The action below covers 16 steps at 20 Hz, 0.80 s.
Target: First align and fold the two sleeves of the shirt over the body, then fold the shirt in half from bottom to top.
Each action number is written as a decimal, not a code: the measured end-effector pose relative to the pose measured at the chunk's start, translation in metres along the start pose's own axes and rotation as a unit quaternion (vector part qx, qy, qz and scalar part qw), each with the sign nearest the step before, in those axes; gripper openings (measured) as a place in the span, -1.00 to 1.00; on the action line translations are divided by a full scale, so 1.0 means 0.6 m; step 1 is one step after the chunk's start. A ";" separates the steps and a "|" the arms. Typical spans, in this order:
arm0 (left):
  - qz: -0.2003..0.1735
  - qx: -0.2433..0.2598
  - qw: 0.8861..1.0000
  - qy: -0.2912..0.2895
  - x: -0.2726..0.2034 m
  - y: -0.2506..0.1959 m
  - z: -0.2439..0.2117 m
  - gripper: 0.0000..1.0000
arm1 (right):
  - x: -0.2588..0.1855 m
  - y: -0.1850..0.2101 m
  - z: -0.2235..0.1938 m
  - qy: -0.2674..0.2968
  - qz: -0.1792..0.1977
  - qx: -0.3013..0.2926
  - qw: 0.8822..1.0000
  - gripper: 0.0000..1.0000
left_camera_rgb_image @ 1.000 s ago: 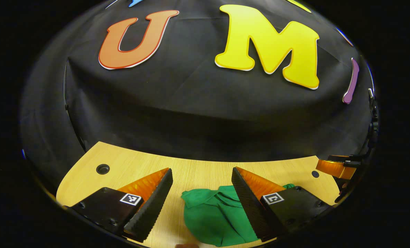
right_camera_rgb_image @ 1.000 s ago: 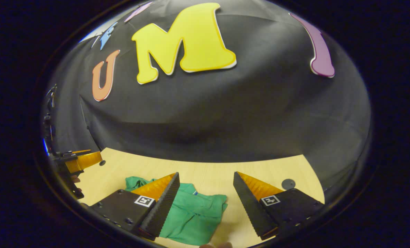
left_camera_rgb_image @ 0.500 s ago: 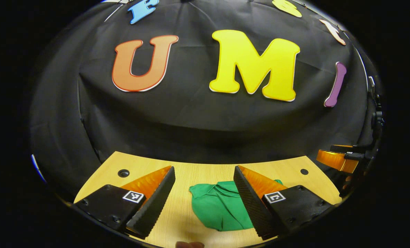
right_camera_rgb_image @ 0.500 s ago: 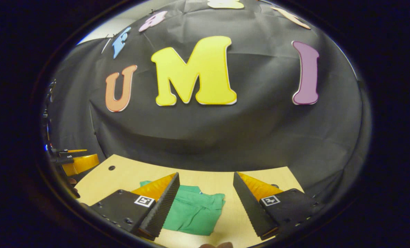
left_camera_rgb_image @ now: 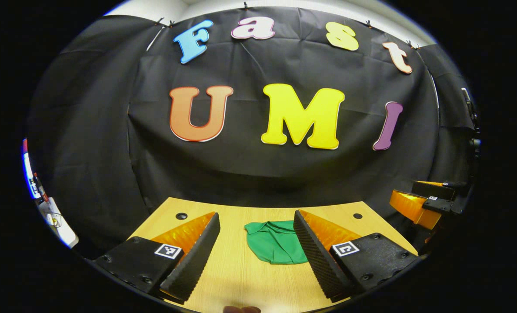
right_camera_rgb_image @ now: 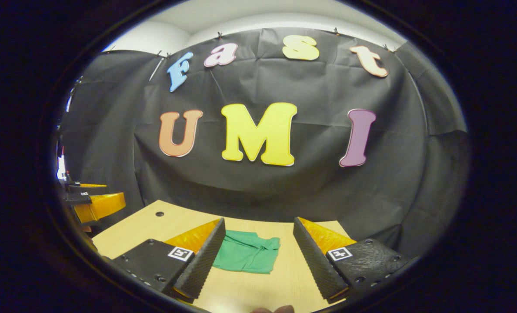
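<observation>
- The green cotton shirt point(left_camera_rgb_image: 275, 242) is being seen as a compact folded bundle lying flat on the pale wooden tabletop point(left_camera_rgb_image: 241, 278), towards the far edge and roughly midway between its two far corners.
- In the left gripper view, the left gripper point(left_camera_rgb_image: 256, 256) is being held above the near part of the tabletop, jaws spread wide, nothing pinched between them; the bundle is lying well apart from the fingertips point(left_camera_rgb_image: 212, 219).
- In the right gripper view, the right gripper point(right_camera_rgb_image: 258, 254) is being held likewise, jaws spread and empty, with the shirt point(right_camera_rgb_image: 246, 257) framed between the fingers but untouched.
- The other gripper point(left_camera_rgb_image: 415, 208) is being glimpsed at the right margin of the left gripper view, and its counterpart point(right_camera_rgb_image: 95, 205) at the left margin of the right gripper view.
- The folding is being judged as finished or nearly so, since no loose sleeve is being shown hanging out.
- A risk is being noted: the bundle's edges are looking rounded and uneven, so the top layer could be sprung open if the fabric is left unpressed.
- Another risk is being flagged: were either gripper lowered again for a tidy-up, a single layer could be snagged by the ridged pads and the fold dragged apart.
- Sliding on the smooth wood is also being considered, should the bundle be nudged sideways rather than lifted.
</observation>
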State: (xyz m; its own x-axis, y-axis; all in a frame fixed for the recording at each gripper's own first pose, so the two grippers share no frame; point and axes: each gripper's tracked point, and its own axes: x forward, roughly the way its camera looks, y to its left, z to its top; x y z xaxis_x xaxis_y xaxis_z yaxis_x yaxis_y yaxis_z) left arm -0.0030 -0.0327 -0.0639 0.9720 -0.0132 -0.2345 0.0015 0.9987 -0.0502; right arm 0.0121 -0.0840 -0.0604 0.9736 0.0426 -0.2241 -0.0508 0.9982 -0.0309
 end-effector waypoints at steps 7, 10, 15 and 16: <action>-0.015 -0.005 0.999 -0.035 -0.146 -0.030 0.043 1.00 | -0.166 0.041 0.010 -0.019 -0.018 0.006 1.000 0.92; -0.013 -0.005 0.999 -0.043 -0.183 -0.029 0.059 1.00 | -0.203 0.051 0.022 -0.025 -0.015 0.009 1.000 0.92; -0.016 -0.004 0.999 -0.039 -0.208 -0.037 0.057 1.00 | -0.243 0.050 0.019 -0.027 -0.023 0.015 0.999 0.92; -0.013 -0.003 0.999 -0.041 -0.210 -0.032 0.062 1.00 | -0.247 0.056 0.023 -0.029 -0.020 0.019 0.999 0.90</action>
State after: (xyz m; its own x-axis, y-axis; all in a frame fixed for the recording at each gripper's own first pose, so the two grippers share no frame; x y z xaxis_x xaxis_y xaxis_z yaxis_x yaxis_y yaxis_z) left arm -0.1165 -0.0481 0.0028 0.9877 -0.0357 -0.1522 0.0266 0.9978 -0.0614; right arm -0.1311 -0.0559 -0.0150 0.9860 0.0034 -0.1669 -0.0039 1.0000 -0.0023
